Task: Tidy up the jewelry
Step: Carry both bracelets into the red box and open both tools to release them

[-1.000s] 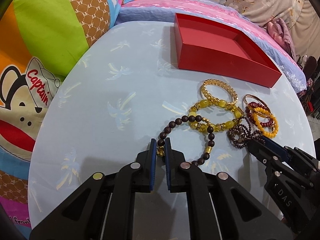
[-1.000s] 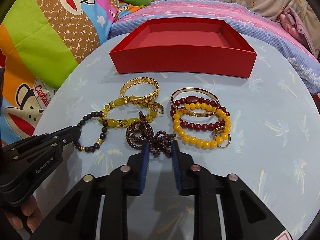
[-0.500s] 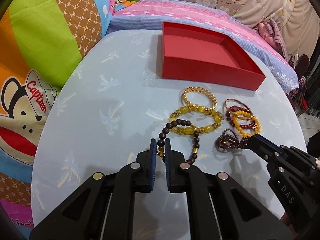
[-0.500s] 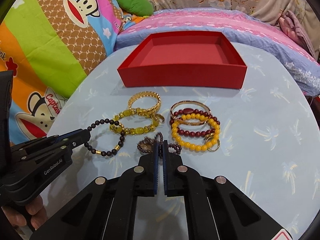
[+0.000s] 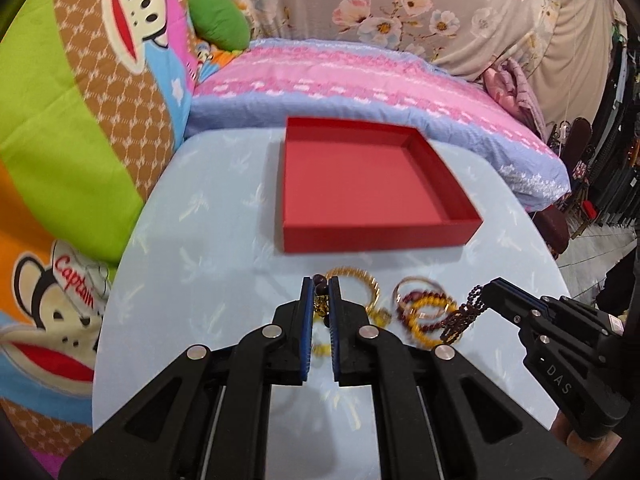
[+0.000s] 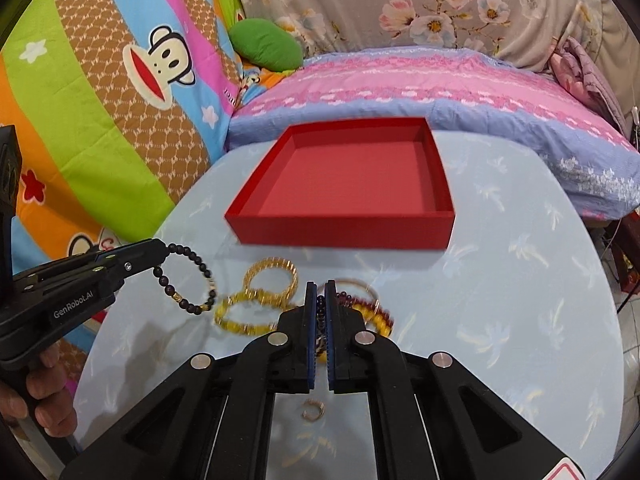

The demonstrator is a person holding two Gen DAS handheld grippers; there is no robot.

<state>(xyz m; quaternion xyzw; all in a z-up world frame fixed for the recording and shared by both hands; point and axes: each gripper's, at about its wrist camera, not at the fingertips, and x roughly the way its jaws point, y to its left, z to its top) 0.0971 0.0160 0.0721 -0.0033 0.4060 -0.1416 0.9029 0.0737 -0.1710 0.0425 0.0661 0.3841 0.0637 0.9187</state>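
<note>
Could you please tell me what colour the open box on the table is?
The box is red, inside and out; it shows best in the right wrist view.

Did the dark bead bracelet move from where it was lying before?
Yes. The dark bead bracelet went up off the table; it now dangles from the left hand-held gripper, nearer the red box.

I get bright, even indoor light with only soft shadows on the pale blue palm-print desk (image 6: pixel 520 300). The shallow red cardboard box (image 6: pixel 340 232) and the loose bracelets smear with motion blur. Fisheye bending darkens my corners.
</note>
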